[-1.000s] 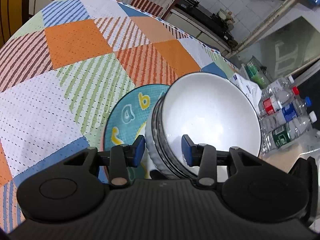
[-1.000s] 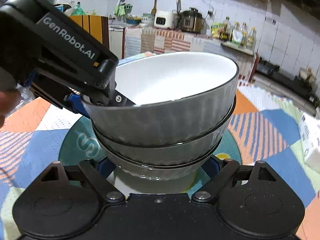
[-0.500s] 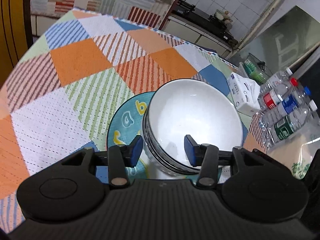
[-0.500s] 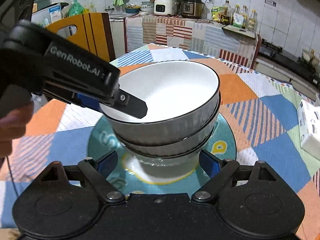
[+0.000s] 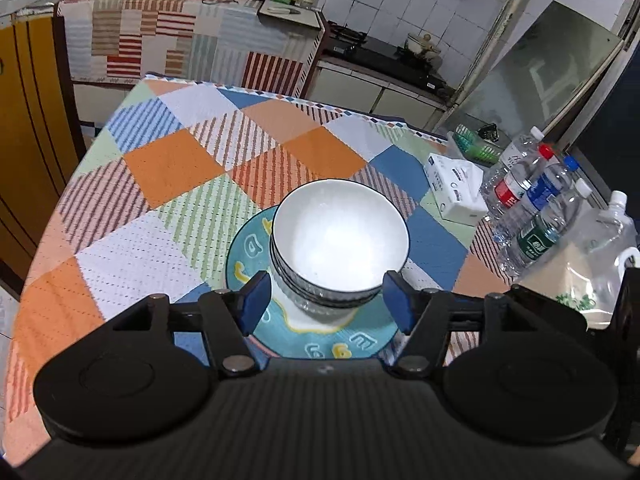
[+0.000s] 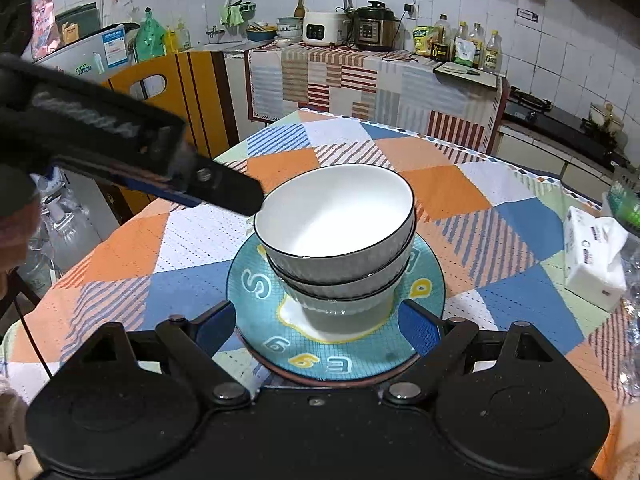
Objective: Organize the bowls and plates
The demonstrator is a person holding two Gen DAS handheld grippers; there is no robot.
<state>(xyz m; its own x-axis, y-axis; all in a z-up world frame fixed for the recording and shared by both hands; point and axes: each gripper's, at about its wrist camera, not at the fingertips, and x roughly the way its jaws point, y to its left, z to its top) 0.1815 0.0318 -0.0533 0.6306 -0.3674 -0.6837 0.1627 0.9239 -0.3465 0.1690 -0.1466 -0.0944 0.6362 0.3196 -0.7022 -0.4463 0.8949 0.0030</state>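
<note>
Three grey ribbed bowls with white insides are stacked (image 5: 340, 240) (image 6: 336, 236) on a teal plate with letters (image 5: 320, 340) (image 6: 340, 356), in the middle of the patchwork tablecloth. My left gripper (image 5: 326, 306) is open and empty, held above and in front of the stack, apart from it. In the right wrist view it shows as a blurred black arm (image 6: 132, 156) at the left, its tip just left of the top bowl's rim. My right gripper (image 6: 316, 328) is open and empty, its fingers either side of the plate's near part.
A tissue box (image 5: 454, 190) (image 6: 592, 256) lies on the table's right side. Several water bottles (image 5: 532, 208) and a clear jug (image 5: 600, 256) stand beyond it. A yellow chair (image 6: 176, 92) stands at the far left. The kitchen counter (image 6: 360, 76) runs behind.
My left gripper let go of the top bowl's rim, opened wide and drew back and up. My right gripper drew back from the stack. The bowls stay stacked on the plate.
</note>
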